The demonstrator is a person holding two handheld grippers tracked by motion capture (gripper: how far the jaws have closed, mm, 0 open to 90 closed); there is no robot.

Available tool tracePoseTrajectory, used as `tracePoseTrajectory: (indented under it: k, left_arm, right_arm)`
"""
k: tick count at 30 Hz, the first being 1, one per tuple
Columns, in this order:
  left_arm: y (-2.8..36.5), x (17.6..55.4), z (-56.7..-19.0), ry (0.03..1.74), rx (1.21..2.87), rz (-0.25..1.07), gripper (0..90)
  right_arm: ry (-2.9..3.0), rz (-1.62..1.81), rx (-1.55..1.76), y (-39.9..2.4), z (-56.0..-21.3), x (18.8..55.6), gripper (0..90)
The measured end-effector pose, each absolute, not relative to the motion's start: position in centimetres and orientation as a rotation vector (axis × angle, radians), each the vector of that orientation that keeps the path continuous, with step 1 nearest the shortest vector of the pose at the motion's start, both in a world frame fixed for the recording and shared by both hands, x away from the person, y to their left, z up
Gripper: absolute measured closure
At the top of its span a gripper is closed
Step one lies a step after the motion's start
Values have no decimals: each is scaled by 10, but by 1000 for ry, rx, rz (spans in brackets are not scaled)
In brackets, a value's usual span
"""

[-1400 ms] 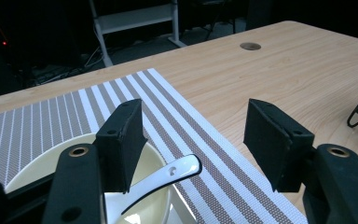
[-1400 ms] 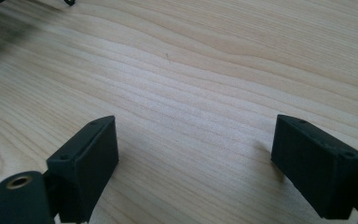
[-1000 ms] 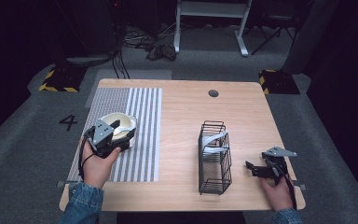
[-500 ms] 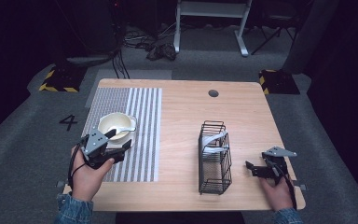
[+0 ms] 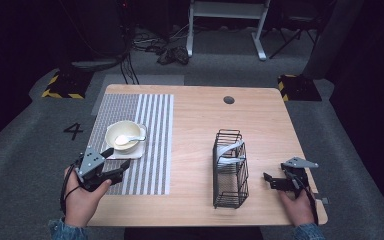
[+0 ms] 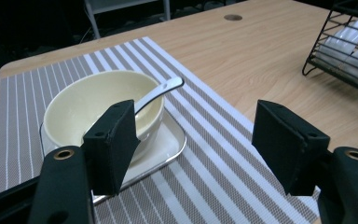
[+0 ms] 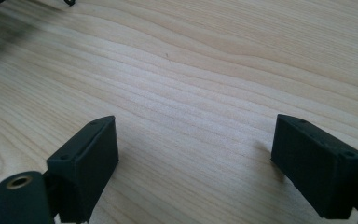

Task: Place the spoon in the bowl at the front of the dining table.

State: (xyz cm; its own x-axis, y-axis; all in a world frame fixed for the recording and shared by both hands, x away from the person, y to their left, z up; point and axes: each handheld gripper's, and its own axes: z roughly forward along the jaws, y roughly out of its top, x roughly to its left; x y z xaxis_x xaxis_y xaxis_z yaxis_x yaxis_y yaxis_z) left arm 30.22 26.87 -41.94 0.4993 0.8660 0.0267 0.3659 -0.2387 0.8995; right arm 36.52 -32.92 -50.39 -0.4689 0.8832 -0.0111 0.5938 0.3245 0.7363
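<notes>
A cream bowl (image 5: 122, 133) with a white spoon (image 5: 128, 140) in it sits on a small white tray (image 5: 134, 151) on the striped placemat (image 5: 152, 150). My left gripper (image 5: 116, 161) is open just in front of the tray, touching nothing. In the left gripper view the bowl (image 6: 93, 105) and the spoon handle (image 6: 163, 89) lie beyond the left jaw, and the left gripper (image 6: 193, 144) holds nothing. My right gripper (image 5: 270, 179) rests low near the table's front right, open over bare wood, with nothing between its jaws (image 7: 196, 158).
A black wire rack (image 5: 229, 172) holding white utensils (image 5: 228, 150) stands right of centre, between the two grippers, and also shows as the rack (image 6: 345, 44) in the left gripper view. A round cable hole (image 5: 228, 100) sits near the table's far edge.
My left gripper has drawn back from the bowl toward the table's front edge, leaving the bowl on its tray. The right gripper has stayed still.
</notes>
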Motion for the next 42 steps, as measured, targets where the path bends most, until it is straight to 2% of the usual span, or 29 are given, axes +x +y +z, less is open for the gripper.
tracePoseTrajectory:
  k: [23, 42]
  left_arm:
    - [294, 283, -465, 1096, 1891, 606, 285]
    - [299, 279, -491, 1145, 1994, 523, 236]
  right_arm:
    - [2183, 950, 1305, -329, -504, 365, 146]
    - [2183, 950, 1304, -329, -504, 365, 146]
